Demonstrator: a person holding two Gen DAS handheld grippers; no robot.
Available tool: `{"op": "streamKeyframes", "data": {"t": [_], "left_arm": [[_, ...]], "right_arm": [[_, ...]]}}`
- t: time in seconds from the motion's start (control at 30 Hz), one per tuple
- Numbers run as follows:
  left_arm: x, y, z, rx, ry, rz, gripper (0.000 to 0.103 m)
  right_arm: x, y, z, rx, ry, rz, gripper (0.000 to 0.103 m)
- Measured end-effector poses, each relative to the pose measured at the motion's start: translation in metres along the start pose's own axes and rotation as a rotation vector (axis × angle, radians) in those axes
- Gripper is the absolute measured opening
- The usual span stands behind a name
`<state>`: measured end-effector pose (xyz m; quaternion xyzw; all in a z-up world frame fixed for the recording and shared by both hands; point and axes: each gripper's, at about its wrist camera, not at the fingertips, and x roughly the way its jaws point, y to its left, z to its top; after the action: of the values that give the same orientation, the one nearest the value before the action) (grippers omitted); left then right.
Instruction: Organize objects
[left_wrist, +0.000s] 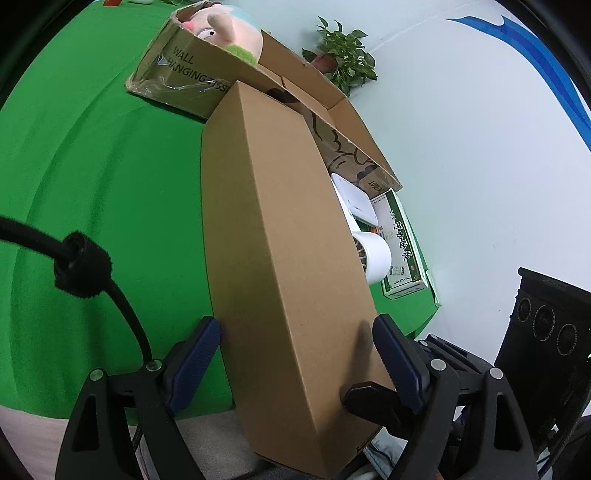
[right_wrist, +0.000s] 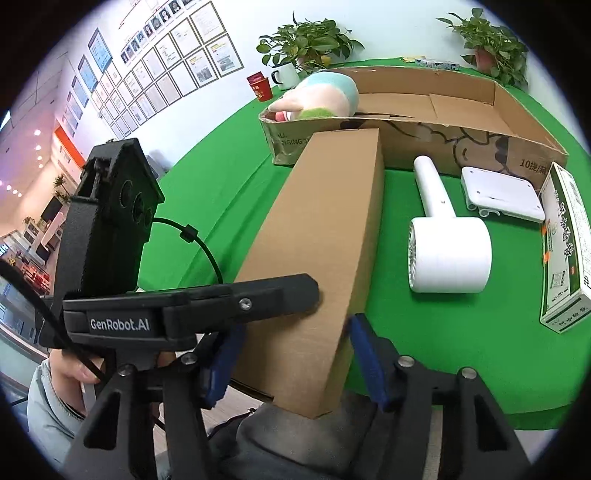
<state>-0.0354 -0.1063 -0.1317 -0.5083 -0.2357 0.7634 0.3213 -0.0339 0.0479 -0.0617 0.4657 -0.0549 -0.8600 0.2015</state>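
Note:
A long plain brown carton (left_wrist: 280, 240) is held tilted over the green table, its far end resting against the big open cardboard box (left_wrist: 207, 70). My left gripper (left_wrist: 295, 354) is shut on the carton's near end, one blue pad on each side. My right gripper (right_wrist: 291, 354) is shut on the same carton (right_wrist: 317, 251) near that end, next to the left gripper's finger (right_wrist: 236, 295). The big open box (right_wrist: 436, 110) holds a pink plush toy (right_wrist: 321, 96).
A white hair dryer (right_wrist: 447, 243), a flat white device (right_wrist: 502, 197) and a green-and-white carton (right_wrist: 563, 247) lie on the green cloth (right_wrist: 424, 332) right of the brown carton. Potted plants (right_wrist: 306, 40), a mug and a red box stand at the back. A black cable (left_wrist: 122, 306) hangs left.

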Motion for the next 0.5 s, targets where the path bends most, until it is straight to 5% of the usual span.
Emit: {"op": "streamKeyframes", "data": {"t": [0.2, 0.3, 0.5], "left_arm": [[-0.003, 0.002, 0.000, 0.009, 0.010, -0.007, 0.084], [-0.003, 0.000, -0.001, 0.007, 0.022, -0.076, 0.083], [0.005, -0.008, -0.002, 0.035, 0.076, -0.120, 0.082]], "right_arm": [[0.010, 0.014, 0.000, -0.043, 0.036, -0.010, 0.087], [0.012, 0.022, -0.002, -0.087, 0.030, -0.050, 0.099], [0.020, 0.012, 0.003, -0.094, 0.026, -0.157, 0.099]]}}
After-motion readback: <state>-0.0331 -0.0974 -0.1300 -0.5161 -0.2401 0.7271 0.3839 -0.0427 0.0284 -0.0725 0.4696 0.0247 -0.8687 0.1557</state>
